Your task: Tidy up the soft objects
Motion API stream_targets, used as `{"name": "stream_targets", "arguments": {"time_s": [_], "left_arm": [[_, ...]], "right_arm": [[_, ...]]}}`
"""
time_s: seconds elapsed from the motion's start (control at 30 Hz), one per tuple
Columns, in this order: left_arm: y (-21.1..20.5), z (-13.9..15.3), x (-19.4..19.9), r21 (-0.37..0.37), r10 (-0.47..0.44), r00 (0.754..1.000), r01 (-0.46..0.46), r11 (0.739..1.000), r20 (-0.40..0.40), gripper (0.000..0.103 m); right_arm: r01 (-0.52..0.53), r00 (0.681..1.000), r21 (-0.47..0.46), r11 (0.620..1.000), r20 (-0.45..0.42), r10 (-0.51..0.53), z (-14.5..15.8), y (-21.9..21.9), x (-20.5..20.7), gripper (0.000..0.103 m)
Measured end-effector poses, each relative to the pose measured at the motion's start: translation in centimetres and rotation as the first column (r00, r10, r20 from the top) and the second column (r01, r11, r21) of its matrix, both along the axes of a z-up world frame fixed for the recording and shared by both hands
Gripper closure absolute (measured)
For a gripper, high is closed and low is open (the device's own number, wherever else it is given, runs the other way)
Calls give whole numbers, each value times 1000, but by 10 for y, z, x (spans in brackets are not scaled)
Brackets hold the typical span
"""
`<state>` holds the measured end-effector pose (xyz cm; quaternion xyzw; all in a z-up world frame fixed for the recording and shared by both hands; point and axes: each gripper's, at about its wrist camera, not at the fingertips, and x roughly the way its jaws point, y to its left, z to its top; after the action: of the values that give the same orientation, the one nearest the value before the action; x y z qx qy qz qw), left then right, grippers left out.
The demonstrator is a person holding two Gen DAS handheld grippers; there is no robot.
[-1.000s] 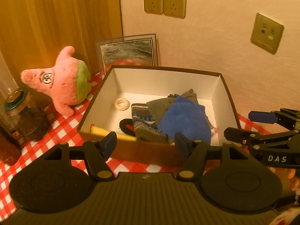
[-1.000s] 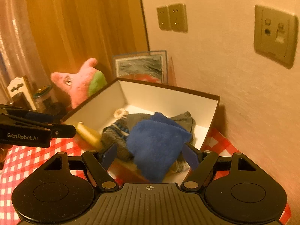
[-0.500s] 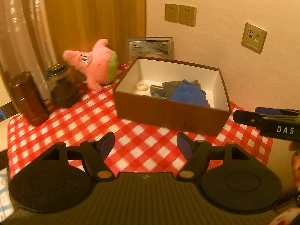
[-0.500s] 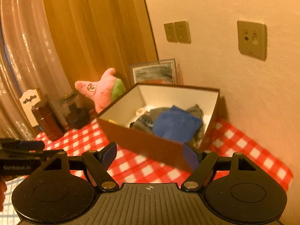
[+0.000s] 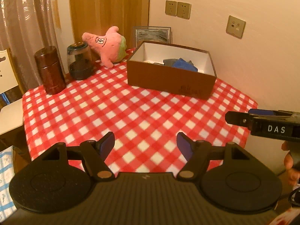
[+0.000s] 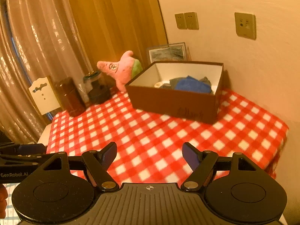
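Fingers of the left gripper: spread apart, empty, above the near desk edge. Fingers of the right gripper: likewise spread and empty; in the left view its side-on tips do not show their gap.

Blue fleece cloth: lies in the brown cardboard box, on grey knitwear; likely light, limp, compressible, best pinched at a raised fold. A small pale ring lies beside them.

Pink star plush: outside the box, just left of it, leaning on the glass jar; soft, stuffed, probably light; a pointed arm offers a hold.

Surroundings: red-and-white checked tablecloth, dark cylindrical canister, framed picture against the wall.
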<state>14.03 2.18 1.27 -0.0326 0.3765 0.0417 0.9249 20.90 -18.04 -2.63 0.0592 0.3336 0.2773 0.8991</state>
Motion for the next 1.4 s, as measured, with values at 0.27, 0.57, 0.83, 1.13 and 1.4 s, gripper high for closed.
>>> {"name": "stream_targets", "arguments": {"time_s": [0.27, 0.57, 0.83, 1.13, 1.4], "left_arm": [[4, 1, -81, 5, -1, 1000, 1, 1000, 1, 32], [6, 3, -148, -6, -10, 1000, 10, 1000, -19, 32], [5, 5, -176, -7, 23, 1000, -23, 1000, -21, 32], [-5, 10, -186, -4, 58, 998, -58, 998, -17, 32], [-19, 9, -189, 0, 47, 999, -47, 999, -23, 32]], "right_arm": [[25, 1000, -19, 999, -12, -26, -5, 7, -88, 27], [17, 999, -46, 999, -51, -19, -6, 14, -169, 27], [-34, 998, -65, 997, -63, 30, -2, 22, -199, 27], [-64, 996, -73, 995, -64, 59, -1, 15, -206, 27], [-64, 996, -78, 995, -74, 58, -2, 7, -209, 27]]}}
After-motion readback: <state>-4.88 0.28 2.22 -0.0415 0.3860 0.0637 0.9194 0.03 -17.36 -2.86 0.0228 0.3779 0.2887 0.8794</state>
